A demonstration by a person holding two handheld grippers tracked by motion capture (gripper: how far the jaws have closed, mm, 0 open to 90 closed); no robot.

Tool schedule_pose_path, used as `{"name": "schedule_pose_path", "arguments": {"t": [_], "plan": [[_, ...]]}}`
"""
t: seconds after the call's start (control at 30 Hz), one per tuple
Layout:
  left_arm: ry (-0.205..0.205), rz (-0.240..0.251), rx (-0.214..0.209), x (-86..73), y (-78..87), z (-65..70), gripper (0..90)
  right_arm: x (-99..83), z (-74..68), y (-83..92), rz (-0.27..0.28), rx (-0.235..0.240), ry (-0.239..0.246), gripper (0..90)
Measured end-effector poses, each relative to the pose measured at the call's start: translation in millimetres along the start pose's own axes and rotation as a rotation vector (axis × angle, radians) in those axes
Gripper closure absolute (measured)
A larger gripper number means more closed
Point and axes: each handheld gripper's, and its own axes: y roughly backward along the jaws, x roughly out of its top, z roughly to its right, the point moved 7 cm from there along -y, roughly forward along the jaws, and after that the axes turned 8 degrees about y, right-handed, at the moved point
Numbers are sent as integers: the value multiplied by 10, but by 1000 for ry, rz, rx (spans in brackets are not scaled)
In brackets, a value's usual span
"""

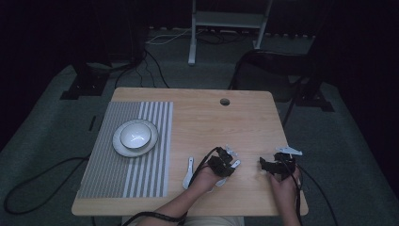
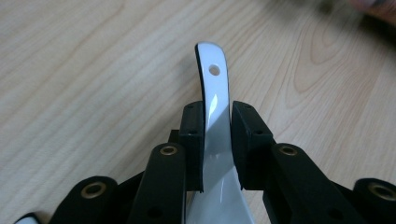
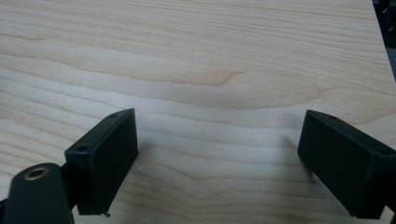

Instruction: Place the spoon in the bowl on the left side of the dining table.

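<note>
I have a white ceramic spoon (image 2: 215,122) pinched by its handle between the two black pads of the left claw (image 2: 218,127). It is glossy and gently curved, with a small round hole near the handle's rounded tip, which juts past the pads over the pale wood-grain counter (image 2: 93,70). The handle widens toward the bowl end, which runs under the claw and out of sight at the frame's lower edge.
</note>
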Motion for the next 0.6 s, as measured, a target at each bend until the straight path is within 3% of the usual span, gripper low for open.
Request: {"name": "schedule_pose_path", "arguments": {"t": [0.03, 0.07, 0.27, 0.6], "plan": [[12, 16, -19, 18, 33, 13, 771, 0, 0, 0, 0, 0, 0, 114], [10, 22, -11, 26, 45, 12, 852, 0, 0, 0, 0, 0, 0, 114], [17, 20, -31, 38, 70, -5, 855, 0, 0, 0, 0, 0, 0, 115], [22, 67, -41, 122, 218, -12, 858, 0, 0, 0, 0, 0, 0, 114]]}}
